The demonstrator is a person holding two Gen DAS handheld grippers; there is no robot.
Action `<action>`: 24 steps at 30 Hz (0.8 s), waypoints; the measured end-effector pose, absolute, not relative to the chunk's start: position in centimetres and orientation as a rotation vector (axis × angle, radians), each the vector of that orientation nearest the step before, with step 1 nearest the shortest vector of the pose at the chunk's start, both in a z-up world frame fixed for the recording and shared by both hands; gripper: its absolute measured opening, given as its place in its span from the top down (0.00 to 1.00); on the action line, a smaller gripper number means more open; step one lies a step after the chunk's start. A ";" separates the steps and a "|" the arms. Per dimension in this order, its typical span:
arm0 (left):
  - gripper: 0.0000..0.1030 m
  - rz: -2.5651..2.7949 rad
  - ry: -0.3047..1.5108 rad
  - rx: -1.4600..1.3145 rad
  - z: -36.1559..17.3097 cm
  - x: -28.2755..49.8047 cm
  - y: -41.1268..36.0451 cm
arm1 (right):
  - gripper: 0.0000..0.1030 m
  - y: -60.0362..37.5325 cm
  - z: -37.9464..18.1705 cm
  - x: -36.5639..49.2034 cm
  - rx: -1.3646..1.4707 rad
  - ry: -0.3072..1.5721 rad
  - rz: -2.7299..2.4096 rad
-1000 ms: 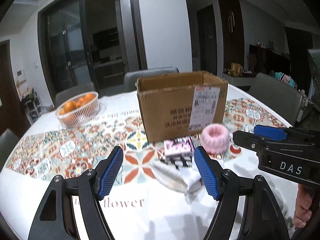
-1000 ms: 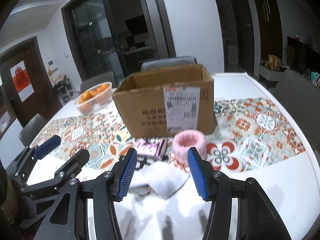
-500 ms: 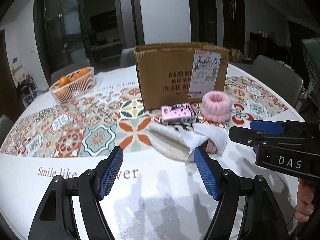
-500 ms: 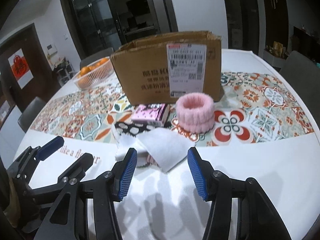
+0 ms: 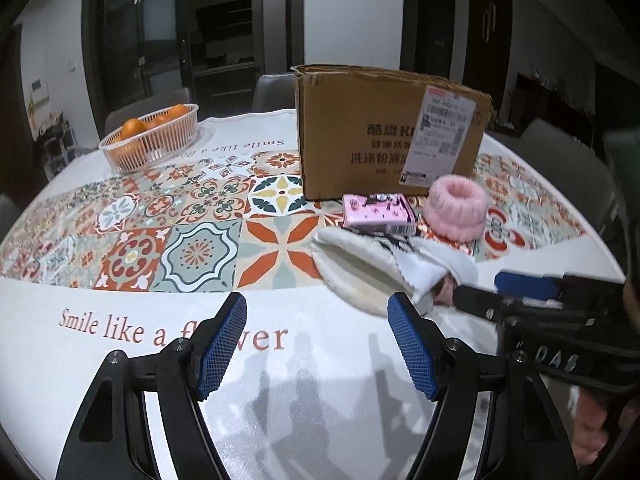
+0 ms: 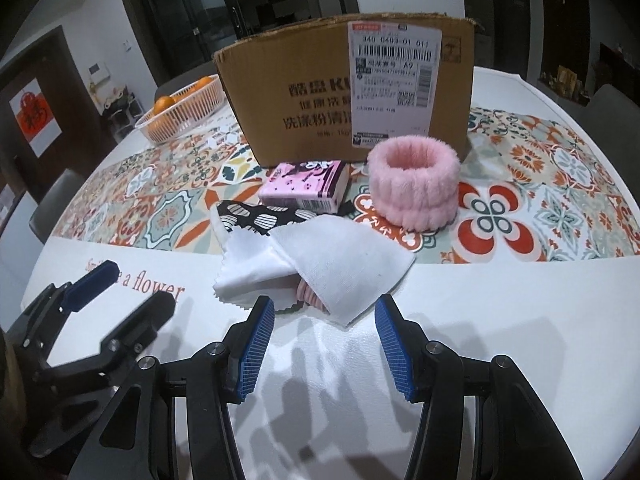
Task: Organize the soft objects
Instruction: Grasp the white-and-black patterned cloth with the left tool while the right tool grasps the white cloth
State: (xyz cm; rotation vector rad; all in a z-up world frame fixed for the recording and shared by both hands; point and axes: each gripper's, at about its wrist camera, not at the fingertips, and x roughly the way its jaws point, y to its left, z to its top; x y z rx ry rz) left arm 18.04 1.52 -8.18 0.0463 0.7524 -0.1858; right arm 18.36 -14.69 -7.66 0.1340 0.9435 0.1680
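Observation:
A pile of soft things lies on the table before an open cardboard box (image 6: 344,88) (image 5: 384,132). A white cloth (image 6: 344,268) (image 5: 424,264) lies in front, over a pink striped item (image 6: 308,298). Behind it are a black patterned cloth (image 6: 256,214), a pink tissue pack (image 6: 304,188) (image 5: 378,210) and a fluffy pink band (image 6: 414,184) (image 5: 456,206). A cream pad (image 5: 356,268) lies to the left. My right gripper (image 6: 324,344) (image 5: 504,288) is open just short of the white cloth. My left gripper (image 5: 318,344) (image 6: 120,290) is open over bare tablecloth, left of the pile.
A white basket of oranges (image 5: 150,136) (image 6: 182,110) stands at the back left. The round table carries a patterned tablecloth (image 5: 192,240) with a white border near me. Grey chairs (image 5: 560,156) stand around the table edge.
Both grippers have come down and forward toward the pile. The right gripper now sits close in front of the white cloth. Both stay open.

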 end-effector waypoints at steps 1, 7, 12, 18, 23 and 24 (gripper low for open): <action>0.30 -0.192 0.758 0.029 -8.0 18.5 1.6 | 0.47 -14.7 -7.8 18.5 0.135 0.946 0.163; 0.33 -0.203 0.759 -0.040 -7.3 20.8 1.5 | 0.47 -14.2 -8.1 19.2 0.122 0.954 0.160; 0.39 -0.226 0.793 -0.110 -7.8 22.9 1.3 | 0.47 -13.7 -8.3 19.8 0.096 0.952 0.153; 0.44 -0.243 0.846 -0.169 -8.9 24.7 0.7 | 0.47 -13.9 -8.8 20.5 0.099 0.970 0.139; 0.47 -0.244 0.871 -0.188 -9.6 25.8 0.3 | 0.47 -14.5 -8.9 21.0 0.122 0.974 0.114; 0.47 -0.244 0.874 -0.186 -9.7 25.9 0.1 | 0.48 -14.7 -8.8 21.0 0.125 0.971 0.105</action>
